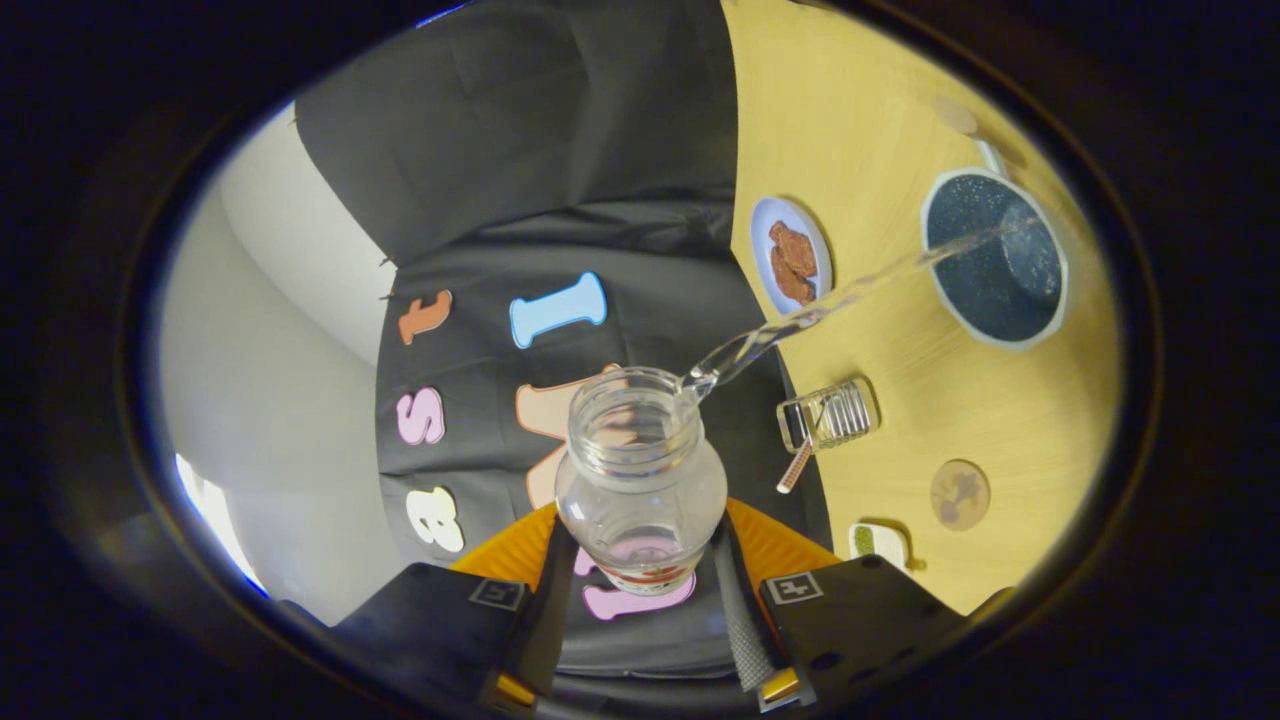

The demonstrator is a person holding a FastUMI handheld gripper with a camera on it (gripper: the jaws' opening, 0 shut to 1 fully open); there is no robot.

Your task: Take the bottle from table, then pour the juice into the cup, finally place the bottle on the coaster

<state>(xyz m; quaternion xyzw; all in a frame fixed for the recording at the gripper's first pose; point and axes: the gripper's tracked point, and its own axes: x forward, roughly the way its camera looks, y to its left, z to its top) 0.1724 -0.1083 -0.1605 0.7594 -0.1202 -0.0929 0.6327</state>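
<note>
While the bottle (640,480) lies tipped in the hand-held gripper (640,560), clear liquid arcs into the dark cup (995,258).

Both fingers are clamped on the bottle's body. If the tilt wavers, I judge the thin stream could miss the cup's rim and wet the desk (960,400) near the round coaster (960,494).

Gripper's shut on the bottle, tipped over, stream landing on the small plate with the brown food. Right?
Not quite. The gripper is shut on the bottle and it is tipped, but the stream only passes by the small plate. It carries on and lands in the dark cup beyond it on the table. The gripper view shows this.
</note>
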